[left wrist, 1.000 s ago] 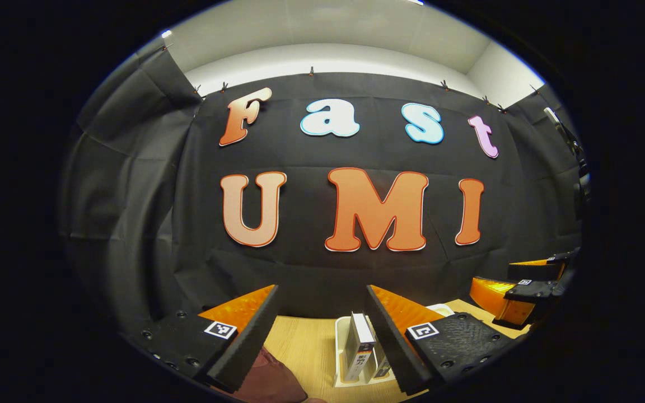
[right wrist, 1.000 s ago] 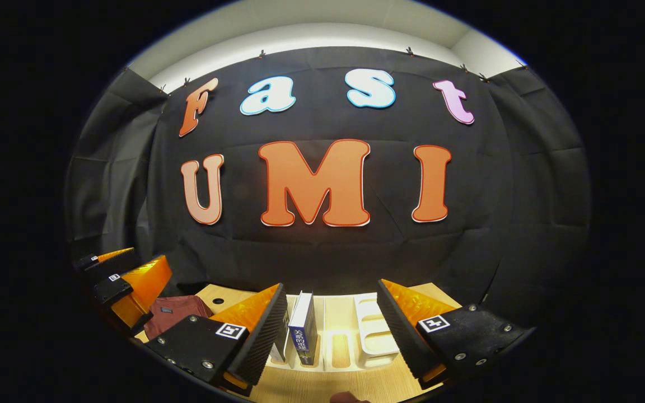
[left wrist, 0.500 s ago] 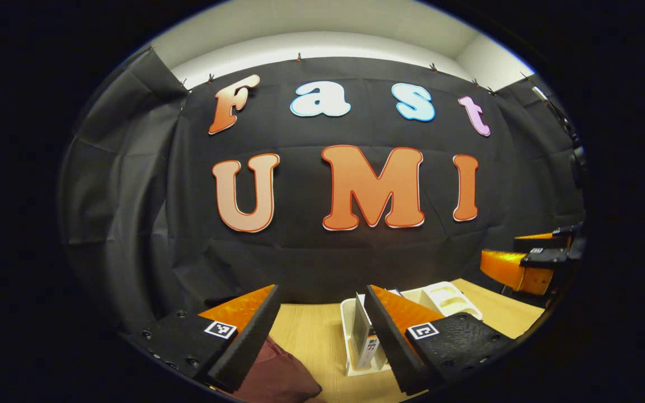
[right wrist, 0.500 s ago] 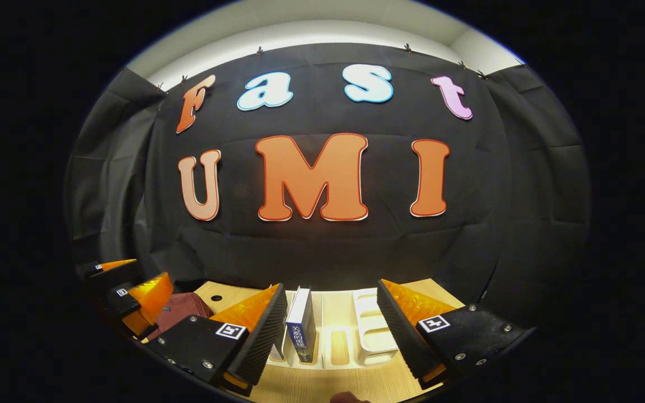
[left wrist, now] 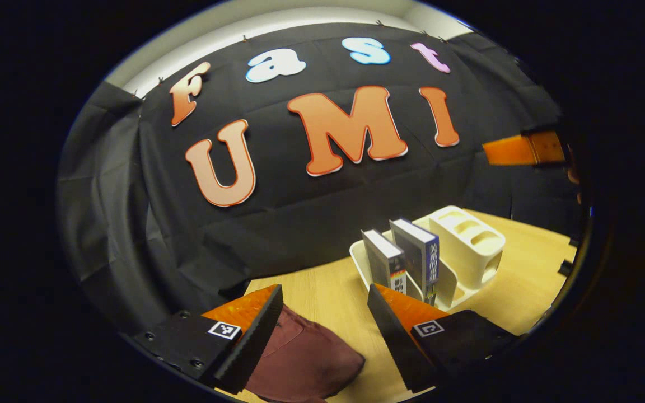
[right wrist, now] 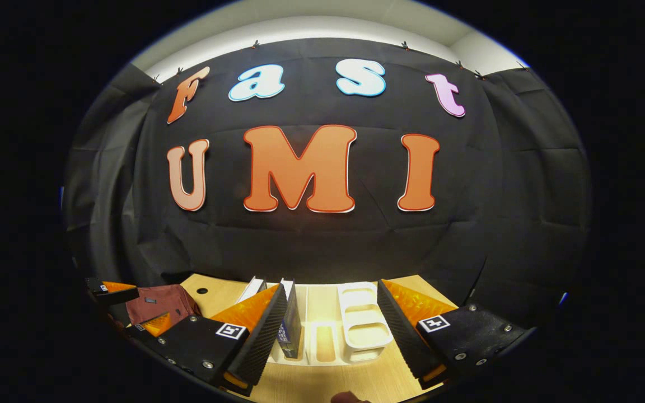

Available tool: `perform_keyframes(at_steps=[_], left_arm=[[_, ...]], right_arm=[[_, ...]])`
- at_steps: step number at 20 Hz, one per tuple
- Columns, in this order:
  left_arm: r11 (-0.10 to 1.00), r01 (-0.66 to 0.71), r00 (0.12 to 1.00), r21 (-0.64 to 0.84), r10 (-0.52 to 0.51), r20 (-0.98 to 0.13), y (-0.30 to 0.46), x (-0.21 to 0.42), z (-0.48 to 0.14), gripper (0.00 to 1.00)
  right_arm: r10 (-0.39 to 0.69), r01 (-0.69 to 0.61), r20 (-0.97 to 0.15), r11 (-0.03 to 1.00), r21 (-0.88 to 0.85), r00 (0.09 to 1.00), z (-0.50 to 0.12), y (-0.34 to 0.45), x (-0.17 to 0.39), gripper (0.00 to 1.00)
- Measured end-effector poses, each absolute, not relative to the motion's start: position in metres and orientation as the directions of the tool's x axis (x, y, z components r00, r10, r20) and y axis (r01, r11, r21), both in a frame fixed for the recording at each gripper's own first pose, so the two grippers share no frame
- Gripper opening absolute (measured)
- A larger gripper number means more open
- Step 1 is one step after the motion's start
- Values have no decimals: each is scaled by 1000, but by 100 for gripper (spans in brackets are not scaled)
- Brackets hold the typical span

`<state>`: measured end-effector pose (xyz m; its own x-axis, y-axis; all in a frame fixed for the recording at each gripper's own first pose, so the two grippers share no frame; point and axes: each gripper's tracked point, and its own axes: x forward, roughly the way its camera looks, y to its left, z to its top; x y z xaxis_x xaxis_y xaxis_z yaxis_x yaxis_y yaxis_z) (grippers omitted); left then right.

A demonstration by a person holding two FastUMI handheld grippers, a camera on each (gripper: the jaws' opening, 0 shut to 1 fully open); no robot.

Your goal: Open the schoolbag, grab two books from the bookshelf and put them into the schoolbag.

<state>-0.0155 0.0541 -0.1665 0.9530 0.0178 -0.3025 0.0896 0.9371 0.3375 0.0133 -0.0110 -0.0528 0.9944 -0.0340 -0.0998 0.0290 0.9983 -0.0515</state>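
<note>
The maroon schoolbag [left wrist: 305, 358] lies flat on the wooden table [left wrist: 317, 291], just below and ahead of my left gripper [left wrist: 322, 336], which is open and holds nothing. To its right, two books [left wrist: 384, 260] [left wrist: 419, 254] stand upright in the cream bookshelf [left wrist: 471, 246]. My right gripper [right wrist: 331, 330] is open above the table's front edge, facing the bookshelf [right wrist: 363, 327]. A blue-spined book [right wrist: 290, 327] stands by its left finger, and a second book [right wrist: 252, 290] is behind it. The schoolbag [right wrist: 157, 302] sits at the far left, with the left gripper [right wrist: 132, 305] over it.
In the left gripper view the right gripper [left wrist: 524, 150] hangs high at the right edge. The black cloth wall rises right behind the table. There is a small round hole in the tabletop [right wrist: 202, 291] near the bag. The bookshelf's right slots hold nothing.
My left gripper has tipped down and rolled, so the bag and the bookshelf now show much more fully. The right gripper has drifted slightly, shifting the books leftward in its view.
</note>
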Motion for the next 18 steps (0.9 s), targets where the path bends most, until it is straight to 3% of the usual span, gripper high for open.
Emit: perform_keyframes(at_steps=[10, 18], left_arm=[[848, 237, 818, 474, 89, -569, 78, -62, -301, 97], [754, 347, 726, 557, 160, -669, 104, -83, -375, 98]], right_arm=[[-79, 68, -144, 994, -82, 986, -77, -24, 14, 96], [-124, 108, -178, 989, -96, 976, -90, -20, 18, 95]])
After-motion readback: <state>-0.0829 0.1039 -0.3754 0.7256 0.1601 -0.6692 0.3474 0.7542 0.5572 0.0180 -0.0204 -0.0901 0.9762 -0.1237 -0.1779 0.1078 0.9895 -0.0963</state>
